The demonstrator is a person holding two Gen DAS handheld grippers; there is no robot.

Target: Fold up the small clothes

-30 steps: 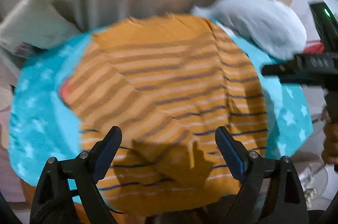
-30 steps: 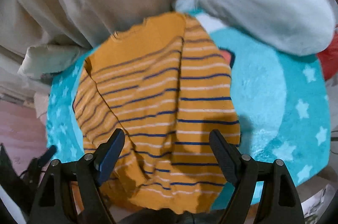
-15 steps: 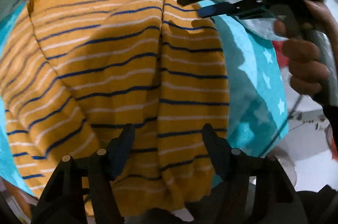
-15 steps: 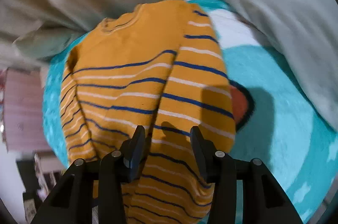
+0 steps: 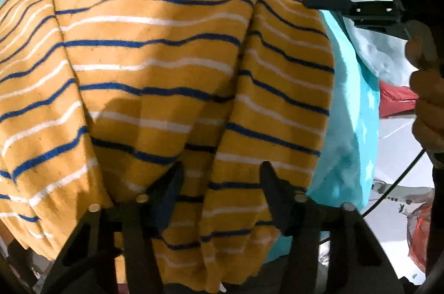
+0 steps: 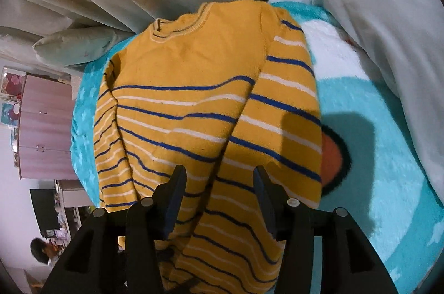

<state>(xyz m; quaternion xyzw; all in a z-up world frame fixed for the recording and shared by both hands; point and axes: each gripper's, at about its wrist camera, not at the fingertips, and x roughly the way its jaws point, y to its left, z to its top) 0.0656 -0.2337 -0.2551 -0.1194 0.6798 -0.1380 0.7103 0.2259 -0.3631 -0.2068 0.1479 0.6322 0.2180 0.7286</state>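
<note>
On the blue blanket (image 6: 374,155) the sweater (image 6: 194,88) looks soft and light; both tongs, left (image 5: 220,187) and right (image 6: 219,190), stand half-open over its hem, best grasped there.

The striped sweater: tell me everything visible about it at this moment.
The striped sweater is mustard-orange knit with thin blue and white stripes, a plain chest and a ribbed round collar. It lies flat on the teal star blanket, both sleeves folded lengthwise over the body, collar away from the cameras. The left gripper and right gripper are open over its hem end.
</note>
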